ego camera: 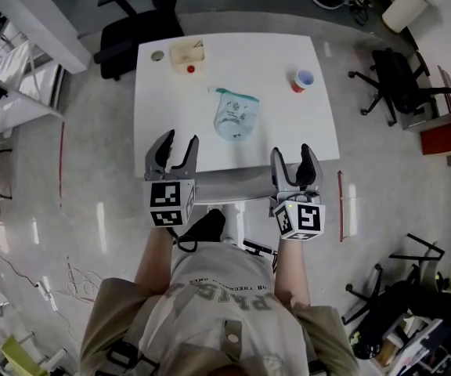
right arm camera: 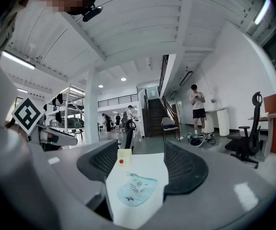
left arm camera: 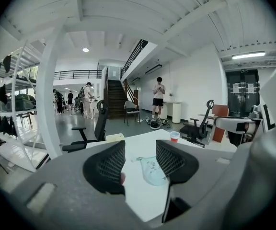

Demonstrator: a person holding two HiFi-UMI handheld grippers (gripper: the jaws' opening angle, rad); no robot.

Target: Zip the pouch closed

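Head view looks down on a white tabletop (ego camera: 288, 131) where the pouch (ego camera: 235, 116) lies flat near the middle, its green zip edge turned to the far side. The left gripper (ego camera: 180, 141) and the right gripper (ego camera: 292, 153) hang over the near edge, one on each side of the pouch and well apart from it. Each has its jaws spread with nothing between them. Flanking the pouch like this probably readies one gripper to pin the fabric while the other takes the slider. The pouch is soft, translucent pale blue with small dark printed figures, rounded at its near end and lying slack. How far the zip is already drawn is too small to tell. A red-and-white cup (ego camera: 303, 79) and a pale box (ego camera: 187, 55) stand toward the far edge, clear of the work.
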